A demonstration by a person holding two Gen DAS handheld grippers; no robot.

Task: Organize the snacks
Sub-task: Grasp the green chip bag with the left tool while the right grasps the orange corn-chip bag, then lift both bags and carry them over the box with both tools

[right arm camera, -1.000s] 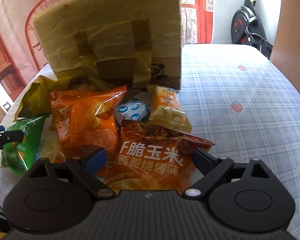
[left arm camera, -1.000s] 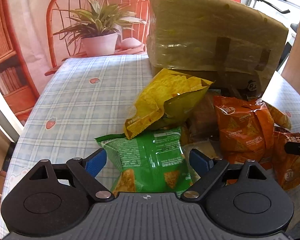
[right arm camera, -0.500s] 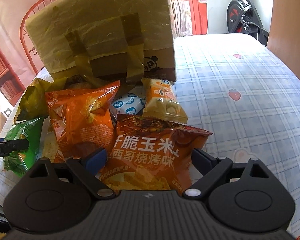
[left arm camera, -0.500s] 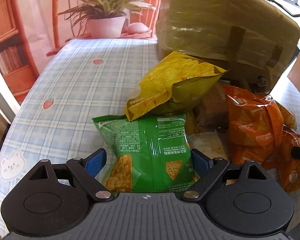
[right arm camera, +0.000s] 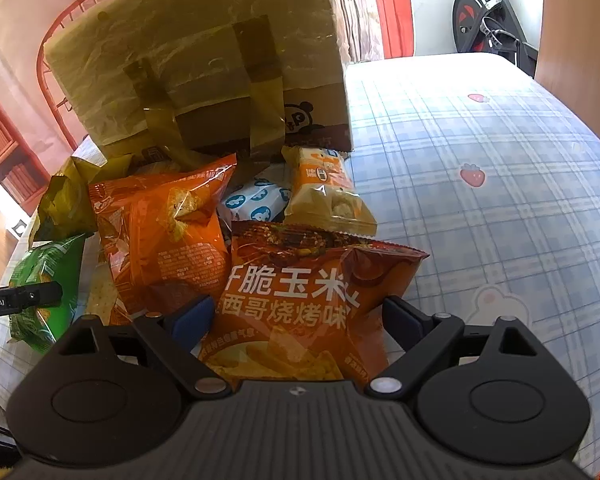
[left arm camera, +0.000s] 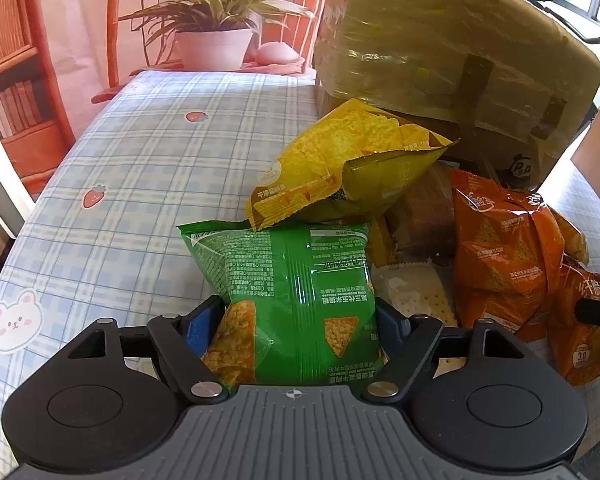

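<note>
Closing the left gripper [left arm camera: 296, 320] around the green chip bag [left arm camera: 284, 280], with blue pads [left arm camera: 202, 322] already meeting its sides at nine and three o'clock and pinching the lower end inward. Taking it, by the look of things, because of its place at the near edge of the heap, free on the nine o'clock side over bare checked tablecloth [left arm camera: 140, 152]. Reaching under a complication at twelve o'clock: the yellow chip bag [left arm camera: 340, 160] overlapping the green one's top seam, probably sliding off on a lift. Leaving the orange triangle-chip bag [left arm camera: 504, 252] alone at three o'clock.

Holding the right gripper [right arm camera: 296, 316] wide around the red-orange corn snack bag [right arm camera: 312, 292], straddling its lower half without squeezing: near pad just beside the edge at nine o'clock, a clear gap showing at three. Waiting, seemingly, with that packet lined up dead centre for a later pinch.

Standing at twelve o'clock behind both piles, the taped brown paper bag [right arm camera: 204, 60], the likely destination, though showing no opening from here.
</note>
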